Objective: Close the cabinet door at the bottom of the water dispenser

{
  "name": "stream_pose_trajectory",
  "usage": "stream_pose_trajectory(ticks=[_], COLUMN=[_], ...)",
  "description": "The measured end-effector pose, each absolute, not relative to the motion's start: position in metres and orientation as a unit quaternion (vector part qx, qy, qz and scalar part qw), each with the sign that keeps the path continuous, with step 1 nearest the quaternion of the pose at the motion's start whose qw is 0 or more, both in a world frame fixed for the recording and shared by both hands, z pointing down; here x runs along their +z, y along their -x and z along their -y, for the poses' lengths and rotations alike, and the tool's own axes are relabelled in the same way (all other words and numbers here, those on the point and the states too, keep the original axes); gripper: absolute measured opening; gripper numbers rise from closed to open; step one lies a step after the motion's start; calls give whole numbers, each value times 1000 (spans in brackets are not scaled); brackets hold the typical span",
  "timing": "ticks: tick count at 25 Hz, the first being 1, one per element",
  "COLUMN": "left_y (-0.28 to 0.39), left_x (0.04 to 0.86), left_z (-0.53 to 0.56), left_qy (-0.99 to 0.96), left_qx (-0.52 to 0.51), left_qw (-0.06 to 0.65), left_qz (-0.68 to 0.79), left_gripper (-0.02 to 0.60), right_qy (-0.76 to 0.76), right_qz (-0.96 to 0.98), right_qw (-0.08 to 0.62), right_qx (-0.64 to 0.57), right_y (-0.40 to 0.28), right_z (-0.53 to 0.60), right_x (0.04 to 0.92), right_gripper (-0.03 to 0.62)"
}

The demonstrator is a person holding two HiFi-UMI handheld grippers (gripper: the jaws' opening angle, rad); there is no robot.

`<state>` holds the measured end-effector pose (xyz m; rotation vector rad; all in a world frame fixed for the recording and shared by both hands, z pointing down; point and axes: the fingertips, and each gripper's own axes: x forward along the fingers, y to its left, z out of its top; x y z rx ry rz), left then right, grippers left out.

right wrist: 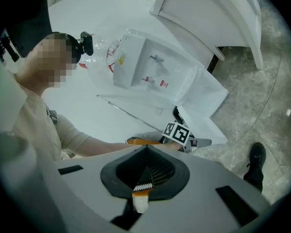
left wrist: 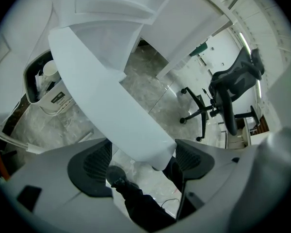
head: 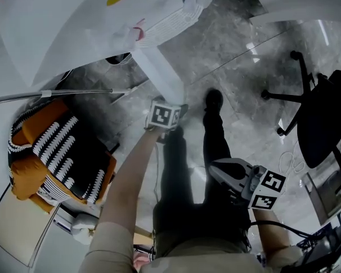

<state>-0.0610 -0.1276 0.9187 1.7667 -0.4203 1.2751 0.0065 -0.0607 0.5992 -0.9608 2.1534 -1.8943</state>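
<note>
The left claw [left wrist: 143, 160] stands wide apart, and the free edge of the cabinet door [left wrist: 111, 110] runs down between its pads. The door's lower corner lies close against the pad [left wrist: 194, 160] on the right of the left gripper view and clear of the other pad; whether it touches the near one cannot be told. Nothing is clamped.

The door is still open. It stands out from the foot of the water dispenser [right wrist: 150, 74] and shows edge-on as a long white panel over the grey marble floor [head: 227, 56]. The person's dark shoe [head: 214, 100] is planted just beside the door's free edge, on the side away from the dispenser.

The right claw [right wrist: 144, 171] is closed, pads together with nothing between them. It hangs well back from the door, at the person's right side, looking across at the door and the left claw.

Farther from the door, past its free edge, stands a black office chair [left wrist: 233, 91]. On the door's other side, against the wall, lies an orange, black and white striped bundle [head: 62, 152].
</note>
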Motion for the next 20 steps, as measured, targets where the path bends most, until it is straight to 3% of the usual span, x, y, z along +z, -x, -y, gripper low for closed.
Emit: stream_pose_trajectory(ticks=[5, 10, 20], left_y=[49, 37, 27], left_x=[918, 916, 920], left_z=[129, 124, 121], left_qy=[-719, -763, -769], left_qx=[501, 536, 547], left_qw=[451, 349, 325], left_qz=[171, 93, 66], left_gripper=[367, 367, 367], right_qy=[317, 299, 299], right_qz=[-709, -718, -718], right_qw=[61, 52, 52], right_qx=[-627, -626, -626], right_y=[-2, 15, 14], right_z=[60, 54, 55], right_x=[604, 603, 604], right_gripper=[0, 0, 0])
